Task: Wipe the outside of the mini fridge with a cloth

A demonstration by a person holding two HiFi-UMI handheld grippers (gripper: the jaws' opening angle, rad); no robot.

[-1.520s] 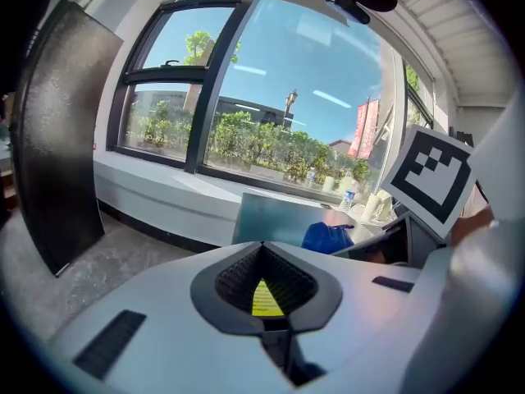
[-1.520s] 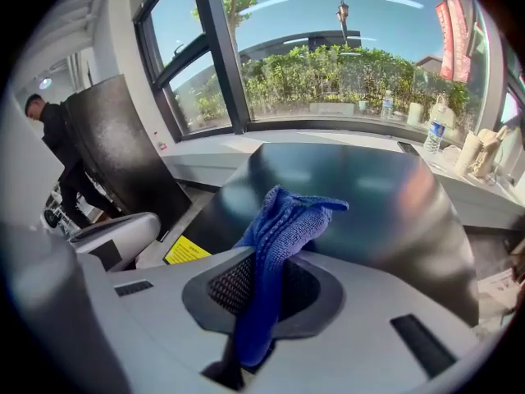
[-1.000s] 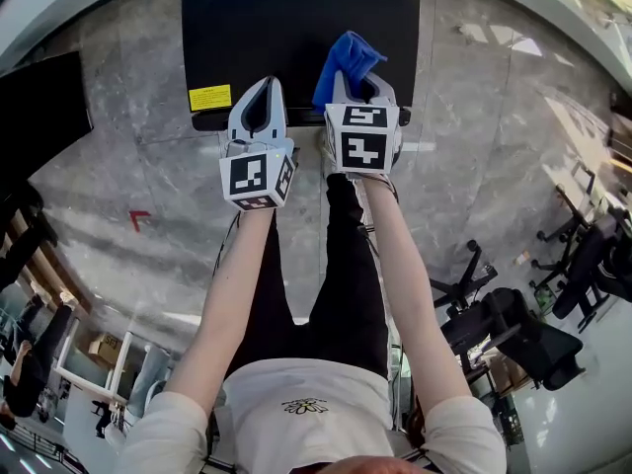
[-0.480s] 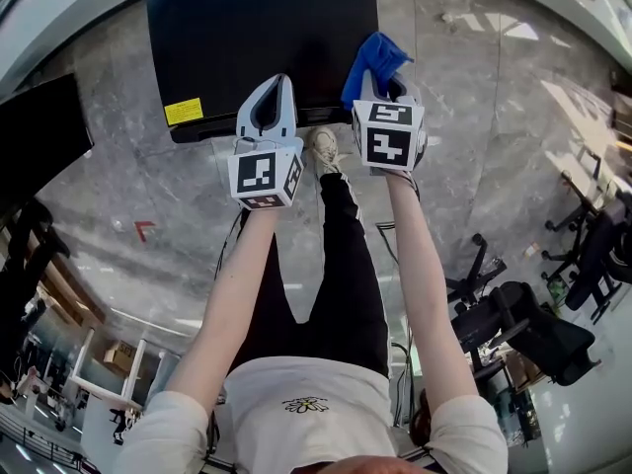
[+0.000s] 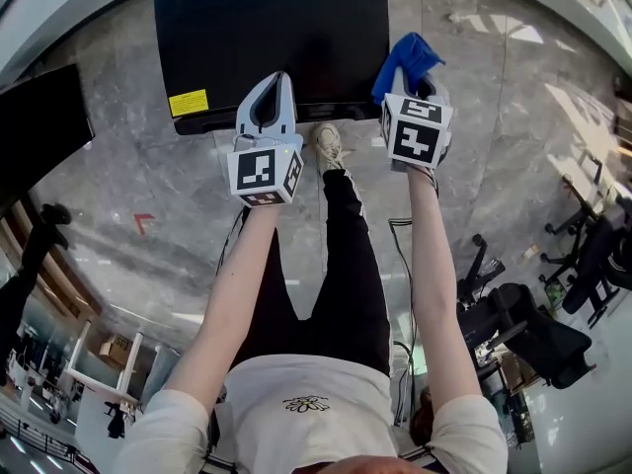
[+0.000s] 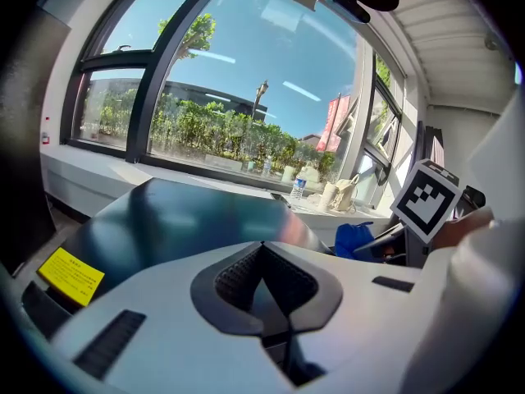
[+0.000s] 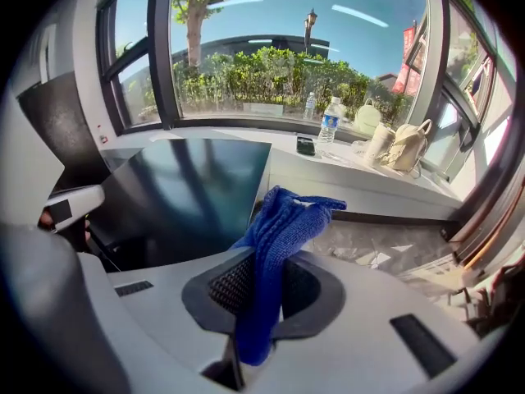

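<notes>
At eleven o'clock in the head view, the left gripper (image 5: 275, 87) is hovering over the near edge of the black mini fridge (image 5: 267, 28), just right of its yellow sticker (image 5: 188, 103), with its jaws pressing together on nothing. At one o'clock, the right gripper (image 5: 407, 79) is pinching a blue knitted cloth (image 5: 405, 57), which is sticking up just beside the fridge's right edge.

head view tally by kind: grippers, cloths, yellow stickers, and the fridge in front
grippers: 2 (left gripper, right gripper)
blue cloth: 1
yellow sticker: 1
mini fridge: 1
total: 5
</notes>
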